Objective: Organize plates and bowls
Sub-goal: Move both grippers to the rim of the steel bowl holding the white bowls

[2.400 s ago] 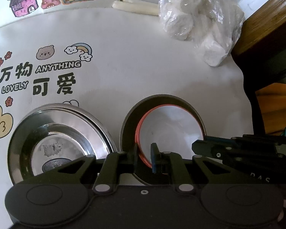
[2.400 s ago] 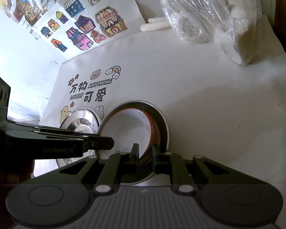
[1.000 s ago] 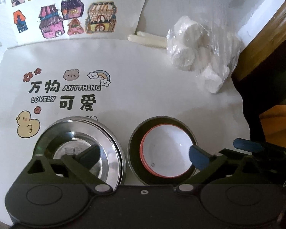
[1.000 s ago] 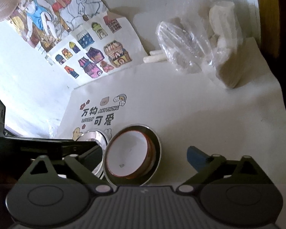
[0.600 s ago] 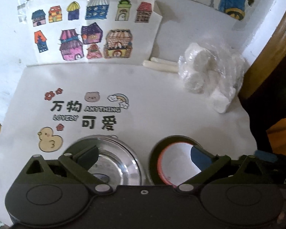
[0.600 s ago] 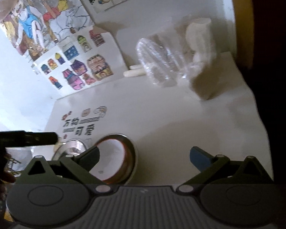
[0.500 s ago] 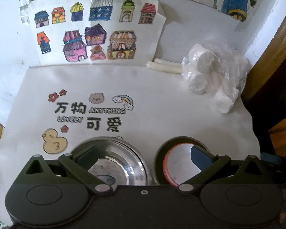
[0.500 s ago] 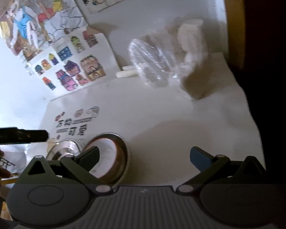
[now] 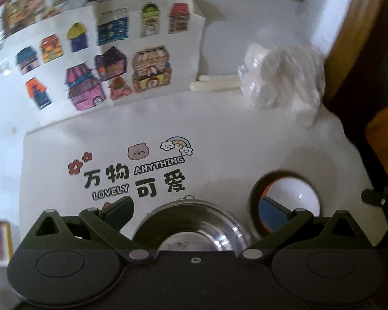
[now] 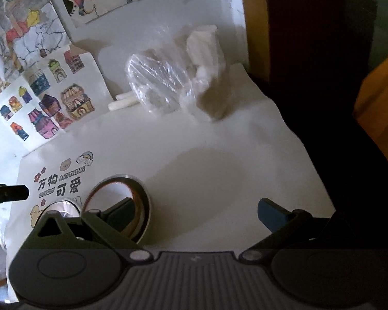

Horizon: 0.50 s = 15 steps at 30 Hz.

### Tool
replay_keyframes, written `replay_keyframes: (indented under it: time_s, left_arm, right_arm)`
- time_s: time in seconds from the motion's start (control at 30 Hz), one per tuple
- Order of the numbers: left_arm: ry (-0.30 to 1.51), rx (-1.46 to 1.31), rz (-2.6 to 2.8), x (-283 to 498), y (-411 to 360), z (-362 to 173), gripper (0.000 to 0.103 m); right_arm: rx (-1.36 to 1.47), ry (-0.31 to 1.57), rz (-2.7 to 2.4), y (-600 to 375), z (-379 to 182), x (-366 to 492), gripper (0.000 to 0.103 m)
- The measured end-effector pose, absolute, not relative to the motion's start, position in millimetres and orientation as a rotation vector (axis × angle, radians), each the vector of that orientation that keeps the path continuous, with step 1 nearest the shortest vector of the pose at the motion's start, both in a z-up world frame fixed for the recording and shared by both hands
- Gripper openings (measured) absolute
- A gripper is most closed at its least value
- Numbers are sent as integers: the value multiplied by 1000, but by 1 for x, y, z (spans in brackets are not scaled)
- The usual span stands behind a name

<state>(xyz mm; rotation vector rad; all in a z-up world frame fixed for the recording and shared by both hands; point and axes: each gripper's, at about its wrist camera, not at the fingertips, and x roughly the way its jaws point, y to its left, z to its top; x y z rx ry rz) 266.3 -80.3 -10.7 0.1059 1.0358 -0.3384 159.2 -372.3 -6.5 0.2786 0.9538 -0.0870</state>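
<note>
A white bowl with an orange rim (image 9: pixel 295 193) sits nested inside a dark metal bowl (image 9: pixel 254 193) on the white printed tablecloth (image 9: pixel 219 129). To its left lies a shiny steel plate (image 9: pixel 194 219). My left gripper (image 9: pixel 195 211) hangs open above the steel plate and holds nothing. In the right wrist view the nested bowls (image 10: pixel 111 193) and the steel plate (image 10: pixel 64 206) lie at the lower left. My right gripper (image 10: pixel 196 214) is open and empty, pulled back to the right of the bowls over bare cloth.
A clear plastic bag of white rolls (image 9: pixel 282 80) and two white sticks (image 9: pixel 214 85) lie at the back by the wall with coloured drawings (image 9: pixel 111 59). The table ends on the right at a dark gap and a wooden frame (image 10: pixel 253 20).
Both grippers were shut on the nested bowls' rim; they have opened, let go and drawn back and up. The left gripper has shifted over the steel plate.
</note>
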Motion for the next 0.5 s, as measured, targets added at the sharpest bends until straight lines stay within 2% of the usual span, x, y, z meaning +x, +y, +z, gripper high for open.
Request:
replay_keyframes:
  time_s: [0.5]
  left_arm:
    - [1129,256,-571,284,-102,-44,102]
  right_arm:
    - [192,1066,-216,-331,-8,127,103]
